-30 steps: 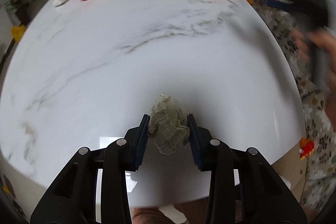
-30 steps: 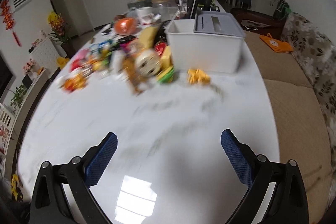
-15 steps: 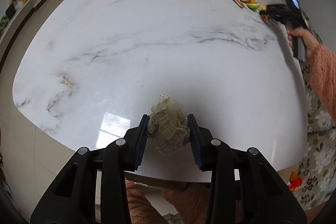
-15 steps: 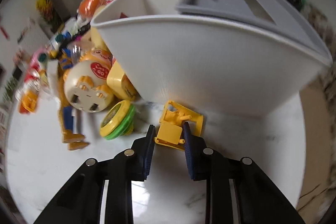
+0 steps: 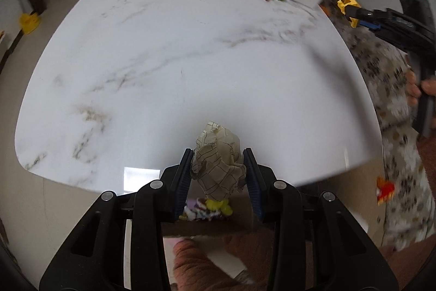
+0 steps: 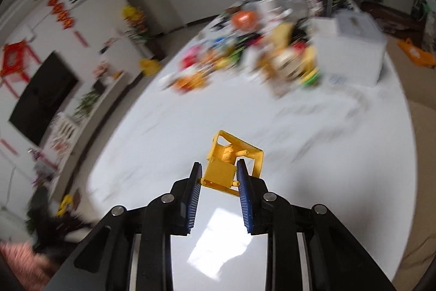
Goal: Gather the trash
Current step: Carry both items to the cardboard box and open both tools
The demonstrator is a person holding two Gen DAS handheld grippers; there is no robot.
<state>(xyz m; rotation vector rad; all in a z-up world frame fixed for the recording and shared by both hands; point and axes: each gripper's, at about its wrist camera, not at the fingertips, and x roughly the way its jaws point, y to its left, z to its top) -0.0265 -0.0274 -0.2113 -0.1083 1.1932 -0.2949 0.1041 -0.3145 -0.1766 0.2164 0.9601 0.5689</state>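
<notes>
Glossy white marble table (image 5: pixel 190 51), grey-veined, rounded edge; blurred toy clutter (image 6: pixel 245 59) and a boxy white bin (image 6: pixel 351 56) sat at its far end. My left gripper (image 5: pixel 218 173) clamped a crumpled grid-printed paper wad (image 5: pixel 218 165) at the near table edge. My right gripper (image 6: pixel 219 179) pinched an angular yellow plastic piece (image 6: pixel 220 171) above the tabletop.

The crumpled paper (image 5: pixel 218 160) was beige with a thin dark grid of lines, and the pads (image 5: pixel 184 176) on either side of it were dark blue on black arms. The table (image 5: pixel 190 59) was white marble with grey and brownish veins. The plastic toy piece (image 6: pixel 230 165) was bright yellow, between blue ribbed pads (image 6: pixel 243 190). The bin (image 6: pixel 351 51) was white with a grey lid. The sofa cover (image 5: pixel 387 89) bore a brown and cream floral print.
</notes>
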